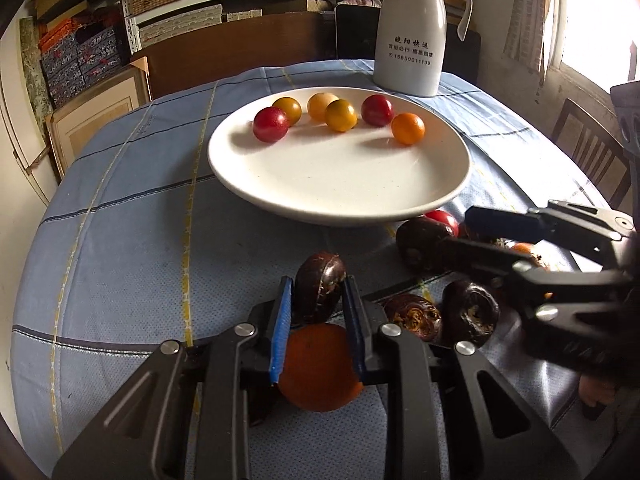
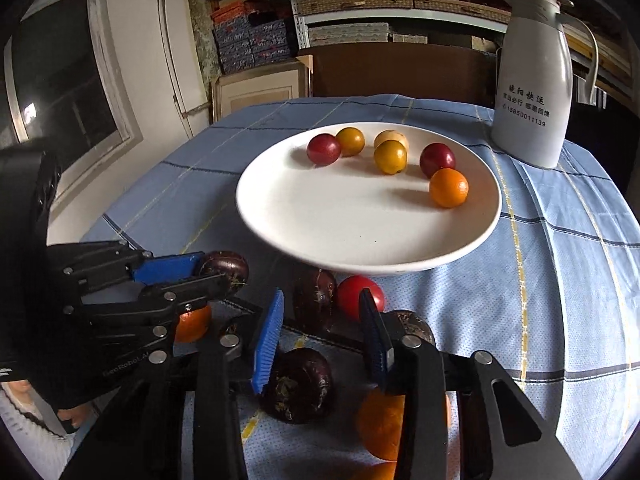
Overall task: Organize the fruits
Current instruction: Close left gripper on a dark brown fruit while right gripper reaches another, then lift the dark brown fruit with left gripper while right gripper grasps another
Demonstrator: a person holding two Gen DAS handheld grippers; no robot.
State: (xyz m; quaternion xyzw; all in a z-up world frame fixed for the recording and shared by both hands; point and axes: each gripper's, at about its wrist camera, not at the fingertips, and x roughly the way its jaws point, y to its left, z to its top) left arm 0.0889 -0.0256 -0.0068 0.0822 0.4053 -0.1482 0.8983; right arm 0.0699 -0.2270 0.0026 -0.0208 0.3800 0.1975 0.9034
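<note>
Your left gripper (image 1: 318, 300) clamps a dark brown water chestnut (image 1: 320, 286) near the table's front edge; your right gripper (image 2: 320, 336) hangs released. Next, carry it to the white ceramic plate (image 1: 340, 184).

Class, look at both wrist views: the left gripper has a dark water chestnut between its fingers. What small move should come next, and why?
Probably lift the left gripper and carry its water chestnut forward over the white plate. The blue pads look closed on the chestnut, the plate's near half is bare, and six small round fruits sit along its far side. The right gripper is open over other chestnuts.
</note>
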